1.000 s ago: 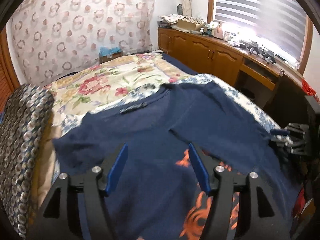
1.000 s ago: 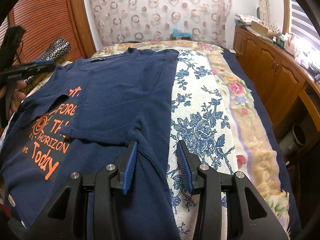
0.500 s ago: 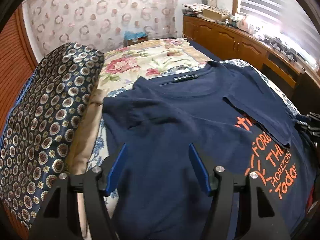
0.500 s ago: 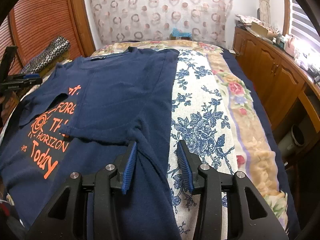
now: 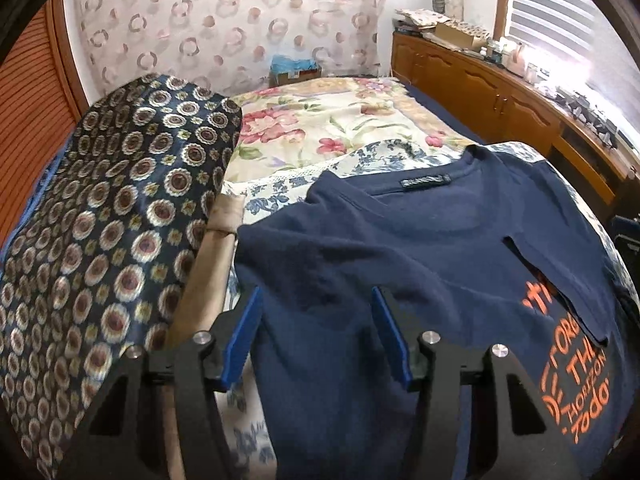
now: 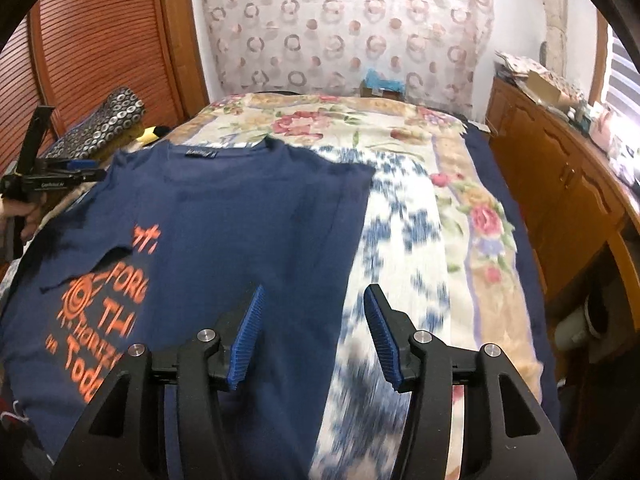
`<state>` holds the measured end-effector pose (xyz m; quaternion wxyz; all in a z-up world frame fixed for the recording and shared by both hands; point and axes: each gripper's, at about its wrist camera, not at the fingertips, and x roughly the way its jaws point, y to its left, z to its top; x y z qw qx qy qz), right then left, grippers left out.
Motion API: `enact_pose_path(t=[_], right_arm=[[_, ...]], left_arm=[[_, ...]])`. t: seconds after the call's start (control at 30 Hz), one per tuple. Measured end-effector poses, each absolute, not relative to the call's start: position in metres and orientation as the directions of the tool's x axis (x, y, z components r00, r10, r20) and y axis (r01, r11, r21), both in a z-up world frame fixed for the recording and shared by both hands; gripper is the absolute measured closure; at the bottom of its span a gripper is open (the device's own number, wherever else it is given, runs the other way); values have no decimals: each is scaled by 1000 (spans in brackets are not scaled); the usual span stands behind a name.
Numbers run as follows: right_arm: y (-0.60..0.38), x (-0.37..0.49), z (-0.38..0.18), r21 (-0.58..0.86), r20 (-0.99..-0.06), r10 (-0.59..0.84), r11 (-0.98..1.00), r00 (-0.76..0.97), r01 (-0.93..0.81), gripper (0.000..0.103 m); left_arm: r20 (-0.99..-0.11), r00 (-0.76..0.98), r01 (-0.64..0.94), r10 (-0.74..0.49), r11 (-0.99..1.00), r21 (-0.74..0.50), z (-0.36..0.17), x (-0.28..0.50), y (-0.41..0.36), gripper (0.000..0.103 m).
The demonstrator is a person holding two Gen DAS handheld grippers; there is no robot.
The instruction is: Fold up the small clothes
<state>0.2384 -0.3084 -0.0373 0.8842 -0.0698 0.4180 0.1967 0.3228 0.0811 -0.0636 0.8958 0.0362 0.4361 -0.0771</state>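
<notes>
- Navy T-shirt (image 5: 400, 264): lies flat on the bed (image 6: 472, 184), collar label away from both grippers, orange print facing up. One side panel with its sleeve is already laid inward across the chest, partly covering the print (image 6: 104, 312).
- Right gripper (image 6: 312, 336): its jaws have just been opening and now stand apart with nothing pinched. The folded edge of the shirt runs beneath the gap, navy cloth under the left finger, blue floral sheet (image 6: 400, 280) under the right. A second ago this gripper sat low at that same edge; it is now higher and the view reaches farther up the bed. The sheet is smeared by motion blur, so contact with the fabric cannot be ruled out entirely.
- Left gripper (image 5: 316, 336): its jaws have just narrowed a little yet remain parted and hold nothing. Since a second ago it has swung from the shirt's middle to the opposite, unfolded side; the shirt's edge and spread sleeve lie directly ahead between the fingers, and a patterned cushion (image 5: 108, 240) is just to its left.
- Reading: the first side fold appears released and finished; the left gripper seems positioned to take the remaining side for the matching fold.
</notes>
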Motion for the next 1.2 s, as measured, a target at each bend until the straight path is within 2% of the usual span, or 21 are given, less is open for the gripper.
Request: enact_pose_path(t=[0.2, 0.3, 0.53, 0.63, 0.67, 0.7, 0.8, 1.03, 1.2], right_arm=[[-307, 296, -52, 83, -793, 304, 912, 528, -401, 50], [-307, 317, -61, 84, -809, 293, 916, 509, -393, 50], [-294, 334, -74, 63, -820, 278, 913, 501, -403, 50], [-292, 333, -75, 54, -807, 280, 912, 520, -406, 49], [-292, 332, -76, 50, -808, 276, 912, 521, -407, 49], [-291, 332, -76, 44, -808, 272, 912, 523, -407, 48], [-286, 332, -77, 28, -811, 263, 910, 523, -414, 45], [-285, 335, -79, 26, -813, 255, 914, 523, -404, 40], [-285, 335, -79, 27, -813, 256, 914, 523, -405, 39]], left_arm=[[-818, 563, 191, -119, 981, -11, -76, 351, 76, 48], [-827, 548, 204, -123, 979, -10, -83, 359, 75, 55], [-824, 547, 226, -148, 974, -25, -89, 363, 76, 60], [-817, 554, 248, -162, 968, -24, -88, 359, 76, 70], [-814, 556, 258, -167, 966, -22, -88, 359, 75, 78], [-807, 565, 270, -172, 963, -15, -88, 359, 74, 91], [-804, 575, 267, -152, 964, 10, -86, 358, 73, 100], [-687, 715, 190, -125, 982, 20, -35, 338, 96, 101], [-686, 721, 164, -102, 986, 26, -27, 336, 114, 101]])
